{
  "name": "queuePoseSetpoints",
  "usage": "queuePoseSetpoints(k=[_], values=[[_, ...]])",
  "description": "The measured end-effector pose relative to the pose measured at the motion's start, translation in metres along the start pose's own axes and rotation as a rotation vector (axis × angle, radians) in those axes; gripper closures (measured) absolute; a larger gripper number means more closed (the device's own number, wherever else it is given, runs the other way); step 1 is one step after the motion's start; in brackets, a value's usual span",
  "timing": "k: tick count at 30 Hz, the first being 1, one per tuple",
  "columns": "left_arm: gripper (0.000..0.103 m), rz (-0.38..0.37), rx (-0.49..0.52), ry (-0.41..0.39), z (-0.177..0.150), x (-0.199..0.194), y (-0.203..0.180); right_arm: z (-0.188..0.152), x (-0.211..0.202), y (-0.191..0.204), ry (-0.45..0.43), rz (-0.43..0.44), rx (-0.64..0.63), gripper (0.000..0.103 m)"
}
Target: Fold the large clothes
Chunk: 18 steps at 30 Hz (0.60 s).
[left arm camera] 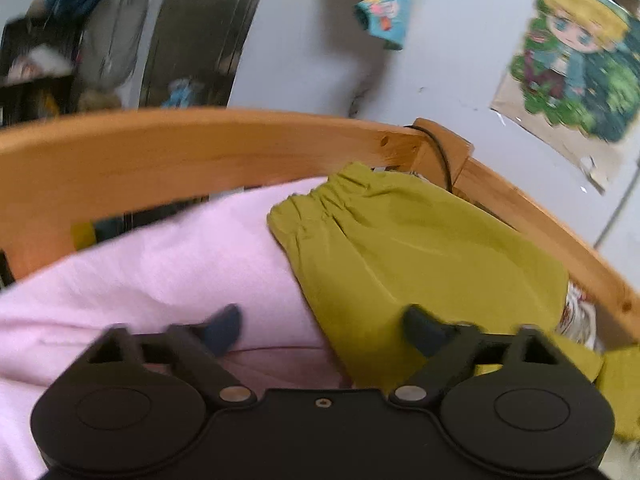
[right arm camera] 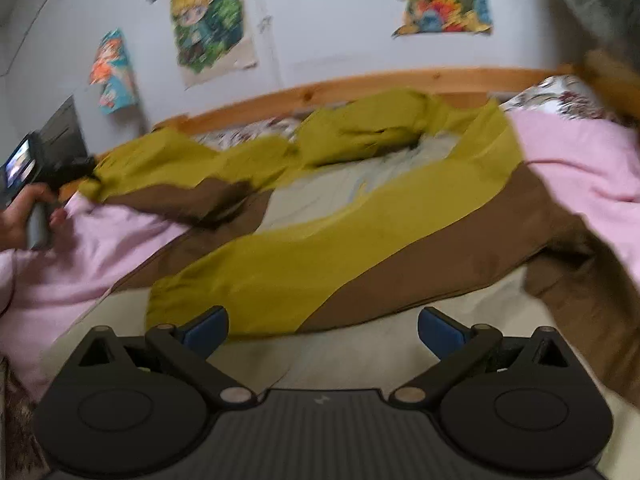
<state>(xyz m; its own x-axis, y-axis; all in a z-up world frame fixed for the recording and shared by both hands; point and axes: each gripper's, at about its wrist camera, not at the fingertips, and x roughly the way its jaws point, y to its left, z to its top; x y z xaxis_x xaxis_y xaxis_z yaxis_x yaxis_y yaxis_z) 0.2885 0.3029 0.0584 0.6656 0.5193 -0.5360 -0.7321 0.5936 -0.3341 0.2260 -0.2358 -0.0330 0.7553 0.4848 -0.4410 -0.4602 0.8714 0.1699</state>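
A large olive-green and brown jacket [right arm camera: 320, 264] lies spread open on the bed, its cream lining [right arm camera: 320, 196] facing up and one sleeve [right arm camera: 192, 160] stretched toward the left. My right gripper [right arm camera: 322, 328] hovers open over the jacket's near hem, with nothing between its fingers. In the left wrist view an olive-green sleeve [left arm camera: 400, 248] with a gathered cuff rests on the pink blanket [left arm camera: 160, 272]. My left gripper [left arm camera: 324, 330] stands open just above that sleeve's near edge and grips nothing. The same left gripper [right arm camera: 48, 168], held in a hand [right arm camera: 20, 216], shows at the far left of the right wrist view.
A wooden bed rail [left arm camera: 200, 148] curves round the mattress against a grey wall with cartoon posters [left arm camera: 576, 76]. Pink blanket [right arm camera: 592, 168] lies on both sides of the jacket. A flowered sheet [right arm camera: 560, 96] shows at the far edge. Clutter [left arm camera: 60, 52] stands beyond the rail at upper left.
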Motion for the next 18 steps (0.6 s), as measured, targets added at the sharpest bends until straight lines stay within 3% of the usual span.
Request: queuePoseSetpoints(k=[2,5,8,12,16,18], values=[[0.076,-0.024,-0.028,0.002,-0.003,-0.001,-0.002,-0.002,0.005,0.001,-0.004,0.0,-0.006,0.0],[0.1,-0.037,0.009,-0.083,-0.006,-0.018,-0.014,-0.006,0.007,-0.007,0.01,0.008,0.054,0.0],[0.103,-0.075,0.151,-0.194,-0.008,-0.042,-0.04,-0.011,0.004,-0.015,0.018,0.005,0.092,0.0],[0.103,-0.198,0.302,-0.33,-0.013,-0.084,-0.083,-0.016,-0.002,-0.021,0.01,-0.022,0.091,0.0],[0.103,-0.455,0.506,-0.458,-0.044,-0.149,-0.134,-0.014,-0.012,-0.025,-0.024,-0.04,0.1,0.0],[0.103,-0.605,0.601,-0.47,-0.065,-0.175,-0.16,-0.013,-0.018,-0.027,-0.052,-0.067,0.091,0.0]])
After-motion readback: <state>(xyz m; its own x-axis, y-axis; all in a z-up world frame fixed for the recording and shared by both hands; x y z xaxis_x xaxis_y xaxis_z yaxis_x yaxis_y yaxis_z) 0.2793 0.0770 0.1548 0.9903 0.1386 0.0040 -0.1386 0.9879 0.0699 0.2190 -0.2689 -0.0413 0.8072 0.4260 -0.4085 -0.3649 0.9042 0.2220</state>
